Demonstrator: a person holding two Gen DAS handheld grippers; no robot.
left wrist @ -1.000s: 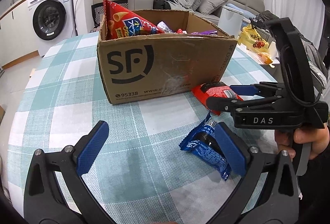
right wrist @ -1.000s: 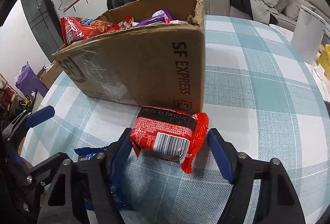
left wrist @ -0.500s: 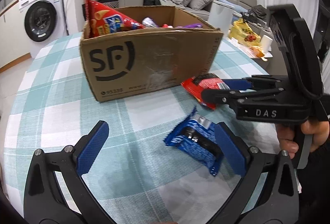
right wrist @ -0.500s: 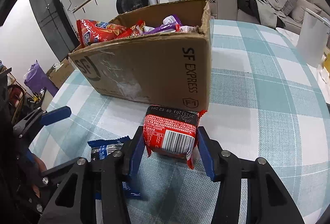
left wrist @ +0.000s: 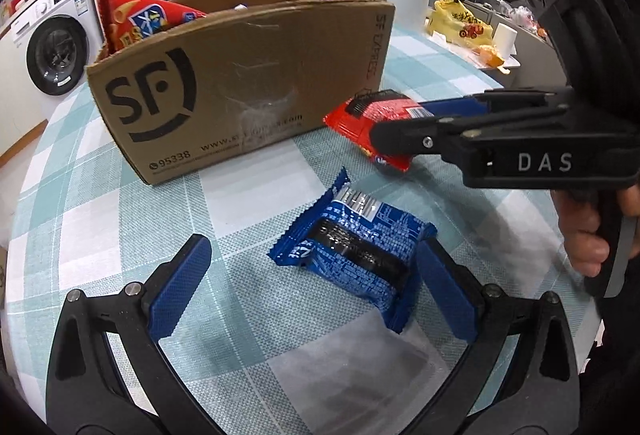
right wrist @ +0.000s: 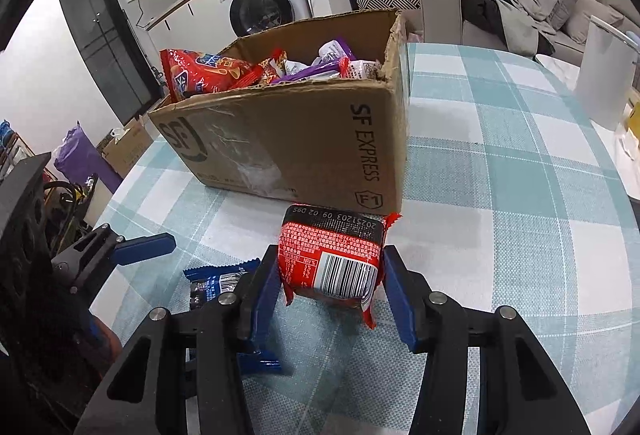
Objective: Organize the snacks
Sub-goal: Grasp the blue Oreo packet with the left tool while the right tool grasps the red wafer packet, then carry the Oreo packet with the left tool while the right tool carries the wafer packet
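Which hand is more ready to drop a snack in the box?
The right. The right gripper is shut on the red snack pack, close to the cardboard box. The left gripper is open, and the blue snack pack lies on the table.

a cardboard box (left wrist: 240,83) carries a large black "sf" logo on its long side, with "95338" beside a phone symbol and a partly smeared web address starting "www.s" beneath. its short end (right wrist: 372,151) reads "sf express" running downward, above a shield badge marked "f1". the right tongs (left wrist: 394,125) show "das" in pale capitals on the black body. the red snack packet (right wrist: 332,255) has an upside-down date code "20251203 09 02 d95" and a barcode; its smaller print is unreadable.
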